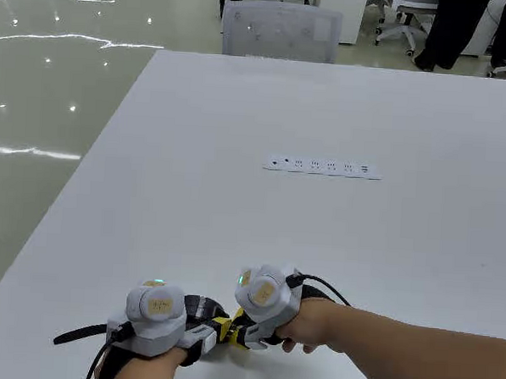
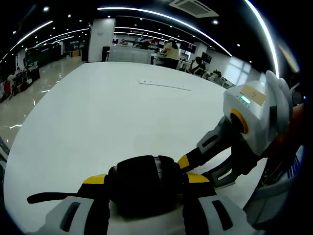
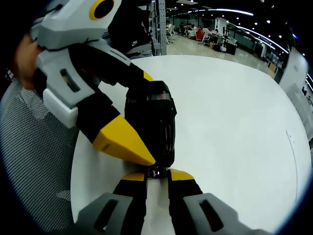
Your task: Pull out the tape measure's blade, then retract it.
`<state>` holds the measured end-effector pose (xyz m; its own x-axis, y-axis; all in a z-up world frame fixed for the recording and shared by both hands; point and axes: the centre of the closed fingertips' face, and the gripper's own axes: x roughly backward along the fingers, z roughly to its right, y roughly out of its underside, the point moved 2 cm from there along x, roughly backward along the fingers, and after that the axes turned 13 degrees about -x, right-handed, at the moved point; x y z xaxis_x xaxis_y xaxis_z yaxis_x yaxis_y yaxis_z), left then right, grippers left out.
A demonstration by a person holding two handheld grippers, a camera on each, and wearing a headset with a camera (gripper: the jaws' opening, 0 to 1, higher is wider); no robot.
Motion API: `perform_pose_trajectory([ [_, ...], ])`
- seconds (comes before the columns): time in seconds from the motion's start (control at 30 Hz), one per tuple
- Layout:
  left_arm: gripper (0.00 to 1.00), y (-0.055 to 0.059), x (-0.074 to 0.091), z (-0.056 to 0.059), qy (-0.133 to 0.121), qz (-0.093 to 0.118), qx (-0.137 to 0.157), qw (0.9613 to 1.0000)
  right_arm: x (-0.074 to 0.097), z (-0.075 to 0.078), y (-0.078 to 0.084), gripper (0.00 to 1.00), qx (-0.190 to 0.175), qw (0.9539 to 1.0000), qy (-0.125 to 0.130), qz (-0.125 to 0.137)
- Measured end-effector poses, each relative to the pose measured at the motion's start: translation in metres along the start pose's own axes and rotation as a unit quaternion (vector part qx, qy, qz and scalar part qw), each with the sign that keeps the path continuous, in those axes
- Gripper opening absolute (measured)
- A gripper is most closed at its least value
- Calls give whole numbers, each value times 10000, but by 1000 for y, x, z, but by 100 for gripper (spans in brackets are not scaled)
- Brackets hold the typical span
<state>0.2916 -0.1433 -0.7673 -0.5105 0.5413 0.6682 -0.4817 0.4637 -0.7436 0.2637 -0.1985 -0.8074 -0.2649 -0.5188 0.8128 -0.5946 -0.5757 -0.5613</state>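
Left tongs point(image 2: 146, 178): closed on the black, rounded plastic tape measure point(image 2: 143, 193), with one yellow-tipped jaw against each side of the case. Right tongs point(image 3: 156, 175): drawn almost fully together at the mouth of the tape measure, with the small metal end tab point(image 3: 157, 171) of the blade between the yellow tips. The grip appears made, though the tab is small and partly hidden. The two pairs of tongs meet at the tape measure, and the tips of one lie just beside the tips of the other. The tape measure appears to rest on the smooth white table point(image 1: 318, 244), directly in front of the person. A thin black wrist strap point(image 2: 49, 197) trails flat on the table from the side of the tape measure opposite the right tongs. A flat white power strip point(image 1: 322, 166) lies well beyond the tape measure. A grey mesh office chair point(image 1: 281, 30) stands farther beyond it again, at the table's far edge. Task status: no length of blade is visible outside the case, so the pull-out is judged not yet begun. Both preparatory grips, case and tab, are judged complete. Remaining steps: move the right tongs away from the tape measure while the left tongs hold the case fixed, then let the blade return into the case under control.
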Motion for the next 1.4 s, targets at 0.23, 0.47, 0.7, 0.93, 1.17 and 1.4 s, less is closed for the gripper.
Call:
perform_pose_trajectory([
  [0.23,57,-3,3,-2,379,68,-137,9992,7,0,-1,15,-6,9997,188,145],
  [0.47,59,-18,11,-11,556,115,-596,9966,25,2,2,16,-291,9979,253,527],
  [0.7,72,-23,21,-12,927,313,-1015,9900,54,0,14,44,-752,9937,143,814],
  [0.93,100,-18,29,-1,1348,571,-1233,9815,88,3,29,52,-948,9873,408,1205],
  [1.17,100,-18,42,-2,1475,785,-1439,9754,119,9,62,63,-1363,9765,771,1483],
  [1.4,100,-12,49,-20,1404,742,-1586,9745,152,11,96,73,-1458,9706,1136,1540],
])
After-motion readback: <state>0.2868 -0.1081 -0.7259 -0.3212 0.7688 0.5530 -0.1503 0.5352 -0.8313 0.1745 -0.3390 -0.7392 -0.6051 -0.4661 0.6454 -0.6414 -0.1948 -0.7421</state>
